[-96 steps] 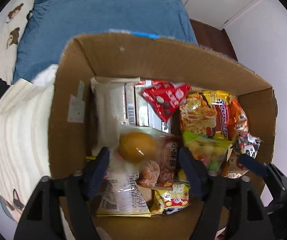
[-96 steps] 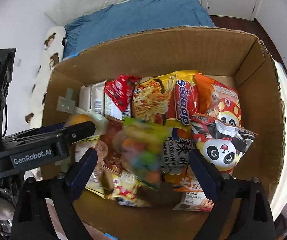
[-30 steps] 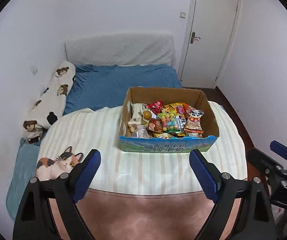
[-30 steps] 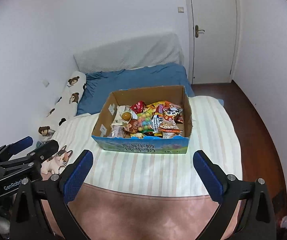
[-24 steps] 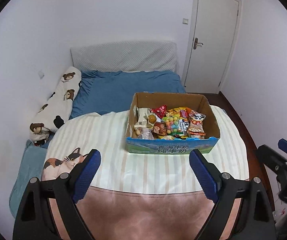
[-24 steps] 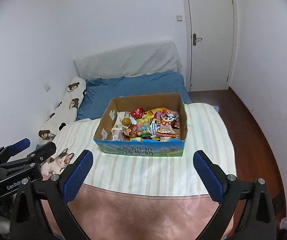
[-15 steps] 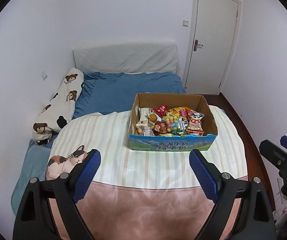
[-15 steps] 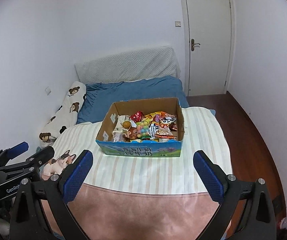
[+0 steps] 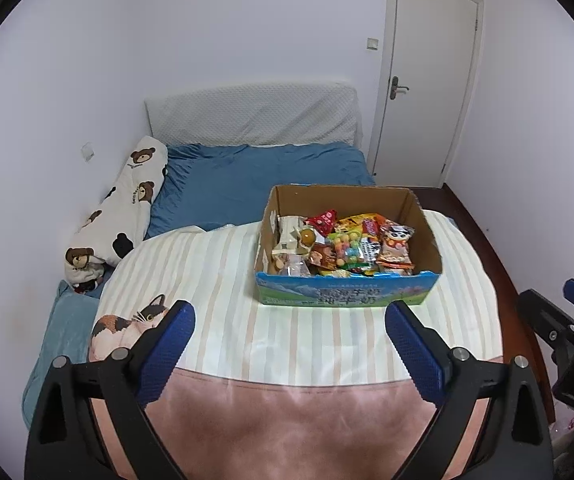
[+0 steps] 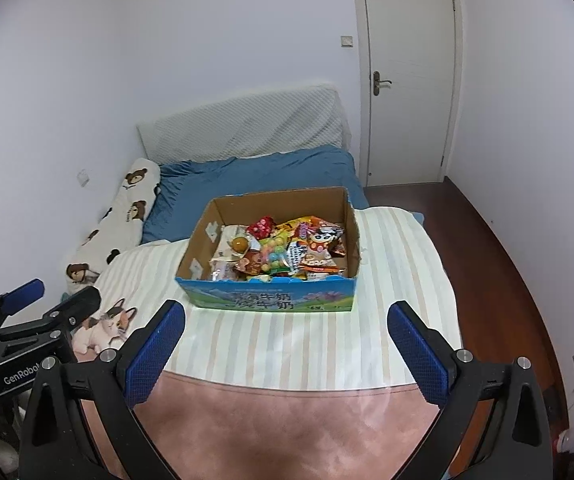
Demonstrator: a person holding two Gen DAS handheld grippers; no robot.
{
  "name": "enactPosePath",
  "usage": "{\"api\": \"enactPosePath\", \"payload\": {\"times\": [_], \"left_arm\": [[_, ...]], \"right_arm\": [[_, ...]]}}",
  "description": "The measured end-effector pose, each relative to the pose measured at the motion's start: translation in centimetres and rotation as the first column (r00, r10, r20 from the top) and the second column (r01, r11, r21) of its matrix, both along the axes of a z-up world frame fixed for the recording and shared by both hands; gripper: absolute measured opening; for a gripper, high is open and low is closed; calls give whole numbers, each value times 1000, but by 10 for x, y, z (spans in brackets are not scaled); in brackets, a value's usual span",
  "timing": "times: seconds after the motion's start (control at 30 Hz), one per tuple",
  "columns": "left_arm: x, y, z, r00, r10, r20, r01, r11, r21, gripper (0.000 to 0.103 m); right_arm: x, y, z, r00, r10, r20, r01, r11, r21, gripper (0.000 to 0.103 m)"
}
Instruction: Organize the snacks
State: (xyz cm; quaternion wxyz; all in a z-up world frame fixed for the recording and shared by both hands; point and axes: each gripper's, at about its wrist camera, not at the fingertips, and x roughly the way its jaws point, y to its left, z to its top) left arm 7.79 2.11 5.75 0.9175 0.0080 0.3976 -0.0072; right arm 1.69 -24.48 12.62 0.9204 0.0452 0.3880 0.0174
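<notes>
A cardboard box [image 9: 347, 296] with a blue printed front stands on the striped blanket [image 9: 223, 280], filled with several snack packets [image 9: 351, 246]. The same box [image 10: 271, 300] and its snack packets [image 10: 287, 254] show in the right wrist view. My left gripper [image 9: 289, 328] hangs well short of the box, over the near end of the bed, its jaws opening with nothing between them. My right gripper [image 10: 285, 326] is open and empty, also back from the box. Each gripper shows at the edge of the other's view.
A blue sheet [image 9: 255, 184] covers the far half of the bed, with a bear-print bolster [image 9: 119, 216] along the left wall. A cat picture [image 9: 127, 326] lies on the blanket near left. A pink cover [image 9: 287, 420] lies nearest. Closed white door [image 9: 427, 80] at right; wooden floor [image 10: 499, 264] beside the bed.
Both grippers pulled far back from inside the box over the last few seconds. In the last second the views drew back slightly more, and the left fingers spread a little wider.
</notes>
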Motion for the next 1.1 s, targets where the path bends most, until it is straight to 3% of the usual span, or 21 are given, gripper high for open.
{"api": "enactPosePath", "payload": {"times": [0.43,1.1], "left_arm": [[65,-13,-35,998,3,-59,0,999,41,98],[150,-33,-84,972,-23,-235,38,998,58,98]], "right_arm": [[72,-15,-33,997,-74,-28,73,997,-35,103],[158,-28,-98,975,-73,-210,68,997,-33,103]]}}
